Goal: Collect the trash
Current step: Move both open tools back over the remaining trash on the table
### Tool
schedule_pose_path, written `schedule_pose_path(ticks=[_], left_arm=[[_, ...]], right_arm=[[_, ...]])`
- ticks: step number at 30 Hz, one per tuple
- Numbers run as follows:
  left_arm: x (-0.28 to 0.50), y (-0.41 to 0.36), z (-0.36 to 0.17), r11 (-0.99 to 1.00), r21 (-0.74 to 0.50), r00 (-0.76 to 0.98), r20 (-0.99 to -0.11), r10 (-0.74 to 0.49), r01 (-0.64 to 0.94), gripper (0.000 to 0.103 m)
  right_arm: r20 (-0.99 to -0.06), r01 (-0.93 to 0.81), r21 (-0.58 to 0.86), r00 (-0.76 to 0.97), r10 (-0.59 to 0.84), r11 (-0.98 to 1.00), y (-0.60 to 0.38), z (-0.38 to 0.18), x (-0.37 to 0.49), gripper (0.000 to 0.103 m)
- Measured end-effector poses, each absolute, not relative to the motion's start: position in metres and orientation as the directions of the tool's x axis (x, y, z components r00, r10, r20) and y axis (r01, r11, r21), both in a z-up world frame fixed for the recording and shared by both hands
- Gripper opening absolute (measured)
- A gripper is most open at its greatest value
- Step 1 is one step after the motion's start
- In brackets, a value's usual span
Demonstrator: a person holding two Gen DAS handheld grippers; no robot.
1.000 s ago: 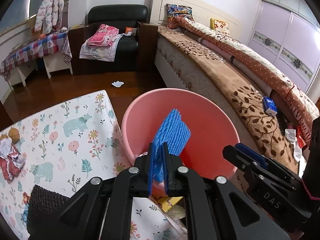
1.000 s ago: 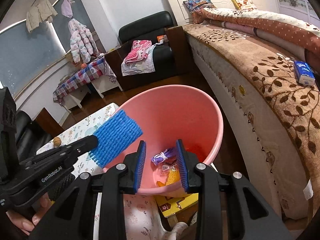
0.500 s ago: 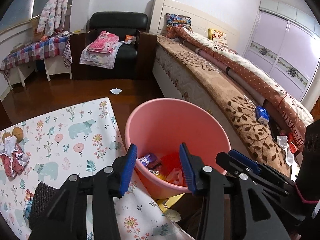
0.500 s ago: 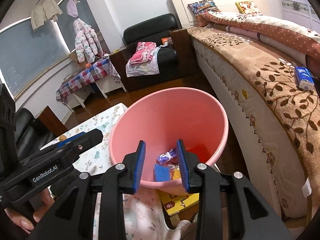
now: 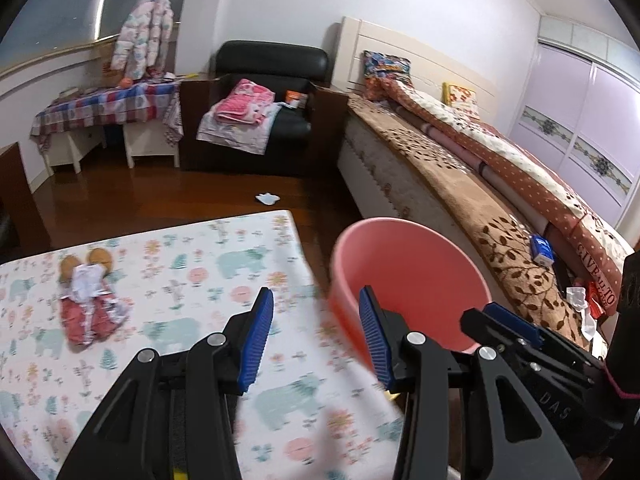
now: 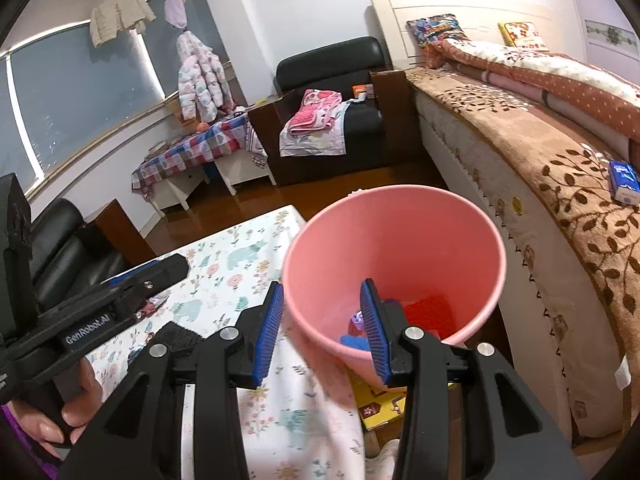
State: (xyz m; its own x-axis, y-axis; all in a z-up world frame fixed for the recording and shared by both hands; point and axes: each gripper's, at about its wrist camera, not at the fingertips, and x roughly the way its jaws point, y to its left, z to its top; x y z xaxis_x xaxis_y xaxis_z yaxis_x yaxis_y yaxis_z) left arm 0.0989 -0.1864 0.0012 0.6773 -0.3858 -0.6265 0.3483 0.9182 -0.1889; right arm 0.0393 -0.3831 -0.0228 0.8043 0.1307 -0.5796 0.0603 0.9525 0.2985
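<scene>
Bed with brown leaf-patterned blanket (image 6: 560,184) runs along the 3 o'clock side of both views. Table under a white floral-and-bear printed cloth (image 5: 168,280) fills the 9 o'clock half of the left wrist view.

Round pink plastic bin (image 6: 394,264) stands just beside the table's edge, between table and bed. Inside, at its bottom: a red flat piece (image 6: 430,312), a blue scrap (image 6: 354,342) and a small purple item (image 6: 357,318); the purple item is too small to identify.

Crumpled red-and-white wrapper (image 5: 90,302) lies on the cloth at 9 o'clock of the left jaws, well apart from them, with two small orange round objects (image 5: 86,262) touching its far end.

Left gripper (image 5: 316,336): jaws wide apart, nothing between the pads; bin rim sits at 2 o'clock, behind the right-hand pad.

Right gripper (image 6: 322,328): jaws wide apart, holding nothing; bin opening lies directly beyond them at 12 to 1 o'clock.
</scene>
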Motion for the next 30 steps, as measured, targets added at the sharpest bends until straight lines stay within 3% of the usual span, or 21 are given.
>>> schedule_pose_path(ticks=[20, 30], left_arm=[[0.086, -0.018, -0.019, 0.98, -0.185, 0.738, -0.651, -0.179, 0.074, 0.049], [0.116, 0.008, -0.052, 0.986, -0.166, 0.695, -0.708, -0.13, 0.015, 0.049]], right_arm=[[-0.63, -0.151, 0.272, 0.718, 0.294, 0.95, -0.286, -0.034, 0.046, 0.041], [-0.662, -0.203, 0.276, 0.668, 0.339, 0.939, -0.261, -0.045, 0.054, 0.041]])
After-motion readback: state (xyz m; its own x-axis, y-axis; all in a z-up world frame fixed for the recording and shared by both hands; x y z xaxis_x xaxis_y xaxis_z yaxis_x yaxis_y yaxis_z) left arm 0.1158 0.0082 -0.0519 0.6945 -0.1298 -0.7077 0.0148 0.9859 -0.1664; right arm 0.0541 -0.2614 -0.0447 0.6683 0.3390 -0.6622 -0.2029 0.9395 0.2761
